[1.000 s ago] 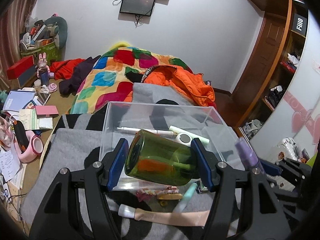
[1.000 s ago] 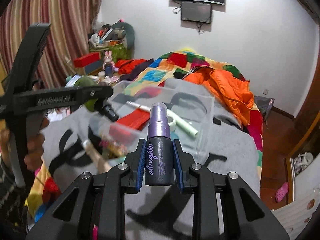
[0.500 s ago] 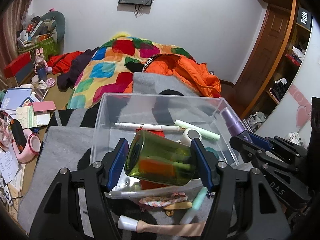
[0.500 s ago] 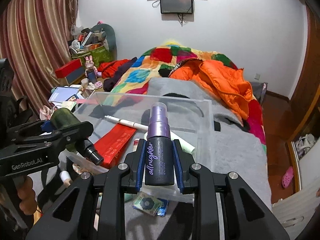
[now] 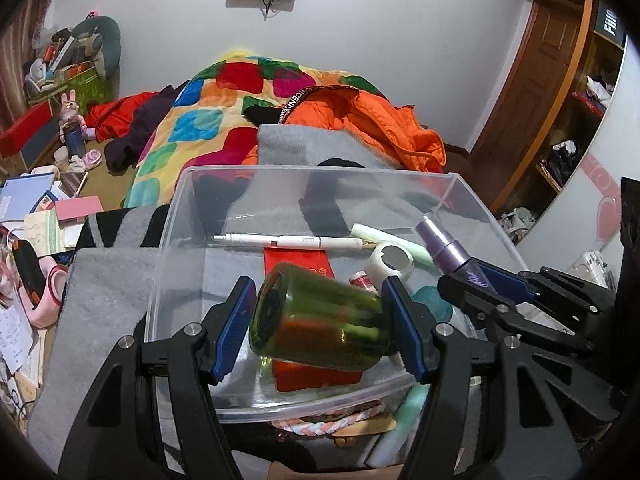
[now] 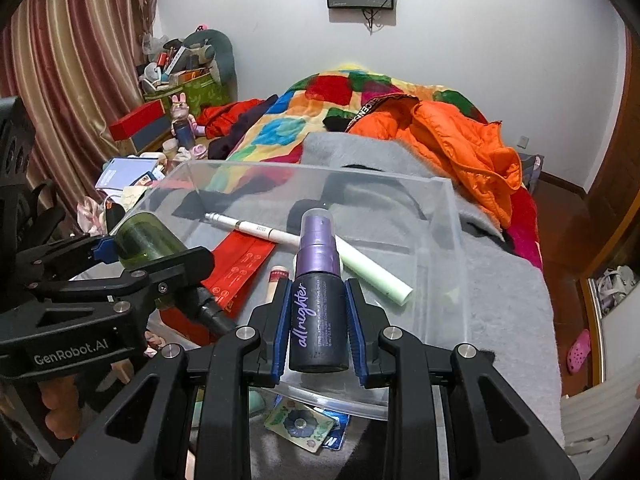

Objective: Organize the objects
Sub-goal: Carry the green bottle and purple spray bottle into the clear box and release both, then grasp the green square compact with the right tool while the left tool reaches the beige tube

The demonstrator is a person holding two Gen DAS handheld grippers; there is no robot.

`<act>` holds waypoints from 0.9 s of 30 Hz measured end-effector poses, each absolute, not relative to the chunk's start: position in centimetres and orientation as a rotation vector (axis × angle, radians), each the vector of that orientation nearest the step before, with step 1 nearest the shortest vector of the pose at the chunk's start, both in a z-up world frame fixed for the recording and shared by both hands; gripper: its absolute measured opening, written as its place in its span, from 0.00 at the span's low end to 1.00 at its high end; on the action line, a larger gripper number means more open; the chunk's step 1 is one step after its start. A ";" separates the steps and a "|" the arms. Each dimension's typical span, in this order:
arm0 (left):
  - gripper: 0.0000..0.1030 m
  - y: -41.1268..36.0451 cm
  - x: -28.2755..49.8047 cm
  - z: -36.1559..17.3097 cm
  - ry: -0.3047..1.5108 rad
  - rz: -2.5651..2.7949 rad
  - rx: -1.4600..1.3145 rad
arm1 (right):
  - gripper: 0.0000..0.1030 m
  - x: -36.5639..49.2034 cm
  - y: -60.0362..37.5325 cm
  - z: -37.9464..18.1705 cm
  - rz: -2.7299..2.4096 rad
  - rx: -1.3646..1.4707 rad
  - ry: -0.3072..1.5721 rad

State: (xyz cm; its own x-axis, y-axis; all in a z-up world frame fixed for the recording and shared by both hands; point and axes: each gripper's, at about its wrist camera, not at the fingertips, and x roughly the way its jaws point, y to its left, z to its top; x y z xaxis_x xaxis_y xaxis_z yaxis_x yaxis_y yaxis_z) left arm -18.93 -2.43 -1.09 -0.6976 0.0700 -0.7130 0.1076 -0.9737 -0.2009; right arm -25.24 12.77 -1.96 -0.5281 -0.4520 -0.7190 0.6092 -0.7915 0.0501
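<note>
A bed [image 5: 248, 92] with a patchwork quilt carries a grey blanket [image 6: 500, 292], and on the blanket sits a clear plastic bin [image 5: 320, 172]. Over the bin's near edge, the left gripper [image 5: 320, 316] has its fingers clenched on a green glass jar [image 5: 320, 320] lying sideways. At the bin's right edge, the right gripper [image 6: 318, 316] grasps a purple spray bottle [image 6: 318, 280], upright between its fingers. On the bin's floor lie a red envelope [image 6: 240, 268], a white pen [image 5: 280, 241] and a pale green tube [image 6: 376, 272].
</note>
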 end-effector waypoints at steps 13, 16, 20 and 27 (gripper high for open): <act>0.68 -2.4 -17.4 0.1 0.354 -2.887 1.196 | 0.26 -24.8 12.8 -2.0 -2.300 1.002 0.310; 0.72 -2.4 -16.7 0.7 0.341 -2.900 1.181 | 0.33 -24.4 13.0 -1.7 -2.309 0.992 0.313; 0.74 -2.4 -15.5 1.6 0.321 -2.915 1.157 | 0.43 -23.6 13.5 -1.0 -2.322 0.965 0.306; 0.83 -2.5 -12.9 2.4 0.271 -2.928 1.115 | 0.48 -21.6 14.7 0.3 -2.350 0.908 0.300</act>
State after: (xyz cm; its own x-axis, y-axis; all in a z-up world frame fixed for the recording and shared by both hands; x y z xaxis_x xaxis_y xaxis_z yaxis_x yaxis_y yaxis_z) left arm -12.88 -2.51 2.39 -0.7486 0.0643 -0.6599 0.0577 -0.9852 -0.1615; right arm -21.57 14.68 0.34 -0.5893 -0.4495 -0.6713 0.6039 -0.7970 0.0035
